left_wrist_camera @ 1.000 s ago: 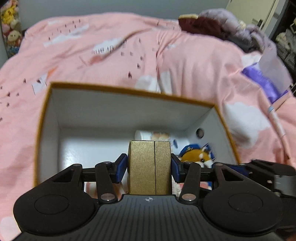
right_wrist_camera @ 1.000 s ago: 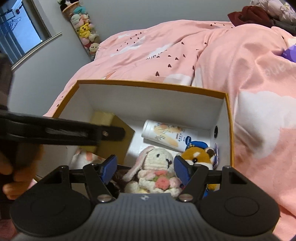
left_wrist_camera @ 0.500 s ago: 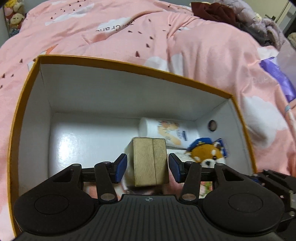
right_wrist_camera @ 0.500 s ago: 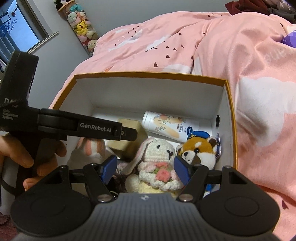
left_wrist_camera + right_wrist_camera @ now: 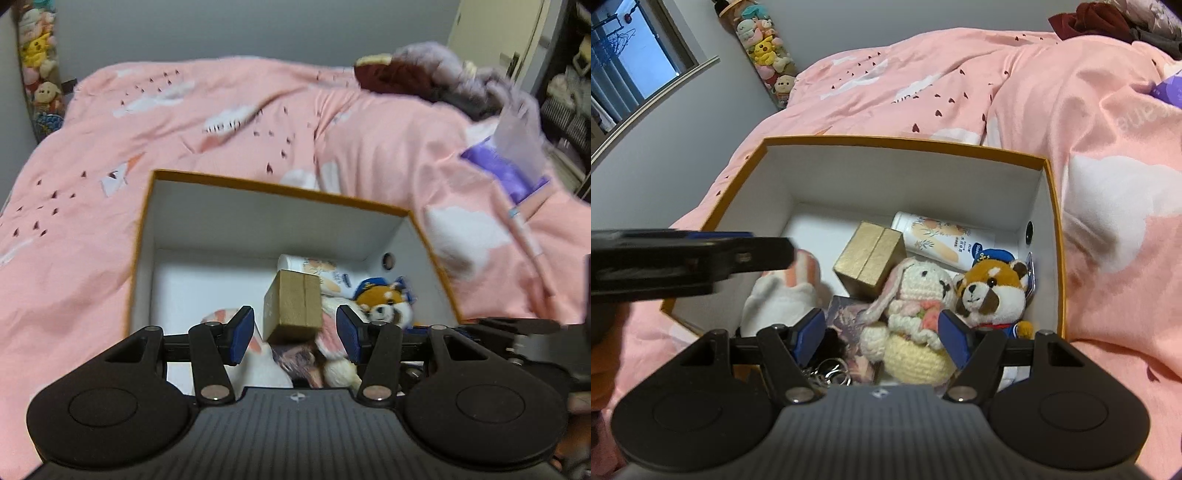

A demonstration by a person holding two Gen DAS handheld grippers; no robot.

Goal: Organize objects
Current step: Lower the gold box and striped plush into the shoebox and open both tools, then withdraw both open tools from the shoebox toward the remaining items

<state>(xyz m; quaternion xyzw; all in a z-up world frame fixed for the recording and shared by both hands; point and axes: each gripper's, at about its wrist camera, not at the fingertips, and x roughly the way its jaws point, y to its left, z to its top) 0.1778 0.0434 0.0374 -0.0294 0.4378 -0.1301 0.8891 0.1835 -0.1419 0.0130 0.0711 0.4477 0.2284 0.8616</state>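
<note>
Released now, the gold box (image 5: pixel 870 258) is lying tilted in the carton (image 5: pixel 905 177), seam running toward upper right; left gripper (image 5: pixel 295 328) is hanging wide and empty above it, and right gripper (image 5: pixel 882 338) is hovering wide too.

A matt gold cardboard gift box (image 5: pixel 870 260) lay beside a cream crocheted yarn rabbit (image 5: pixel 912 314) inside a smooth white-lined paperboard box (image 5: pixel 905 173) on pink cotton bedding (image 5: pixel 1108 258).

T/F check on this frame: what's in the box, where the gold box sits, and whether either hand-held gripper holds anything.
1. The gold box lies inside the orange-rimmed box. True.
2. The left hand-held gripper grips the gold box. False: its jaws stand apart, nothing held.
3. The crochet bunny sits beside the red panda plush. True.
4. The white bottle stands upright. False: it lies on its side.
5. The right hand-held gripper is shut. False: open, above the bunny.
</note>
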